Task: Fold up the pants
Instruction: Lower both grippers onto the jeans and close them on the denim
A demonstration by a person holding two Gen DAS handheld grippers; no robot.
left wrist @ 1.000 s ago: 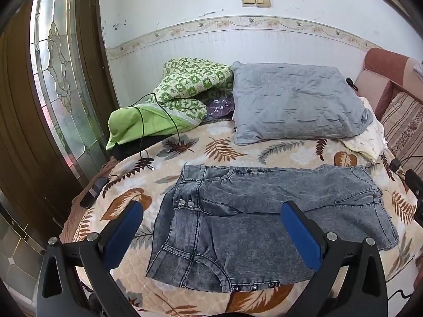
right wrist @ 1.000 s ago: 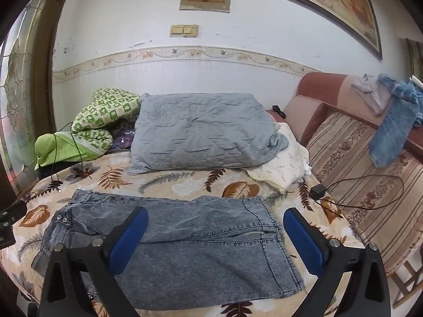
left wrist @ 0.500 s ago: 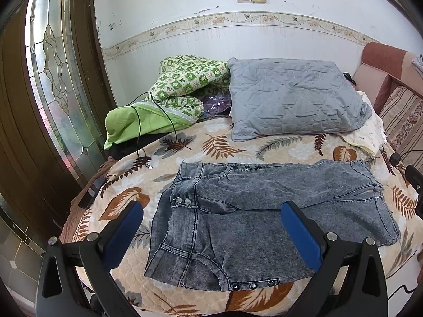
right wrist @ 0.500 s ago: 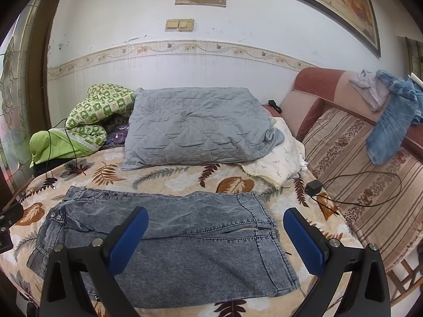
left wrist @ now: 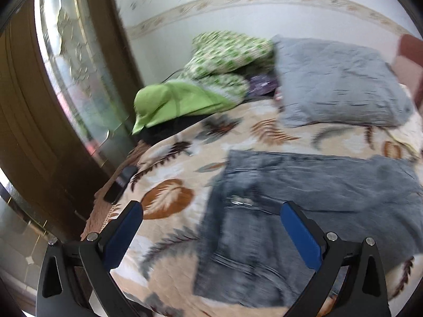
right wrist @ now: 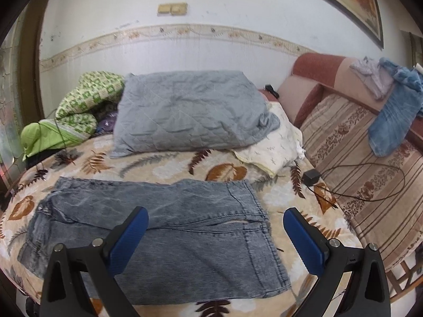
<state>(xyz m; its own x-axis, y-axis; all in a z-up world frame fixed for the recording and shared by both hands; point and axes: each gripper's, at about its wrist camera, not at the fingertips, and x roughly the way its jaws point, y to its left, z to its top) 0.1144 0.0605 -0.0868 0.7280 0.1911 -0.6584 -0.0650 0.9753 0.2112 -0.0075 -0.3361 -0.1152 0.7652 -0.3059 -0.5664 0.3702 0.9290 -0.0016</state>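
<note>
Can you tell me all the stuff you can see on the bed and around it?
pants: one, grey-blue denim, flat on the near part of the bed
bed cover: one, cream with brown leaves, under everything
pillow: one, grey, at the back by the wall
quilt: one, green and white, left of the pillow
white cloth: one, right of the pillow
charger: one, black with a cable, right edge of the bed
sofa: one, striped brown, right of the bed
blue clothes: a few, over the sofa back
door: one, brown with glass, left
left gripper: one, black with blue pads, open above the pants
right gripper: one, same, open
</note>
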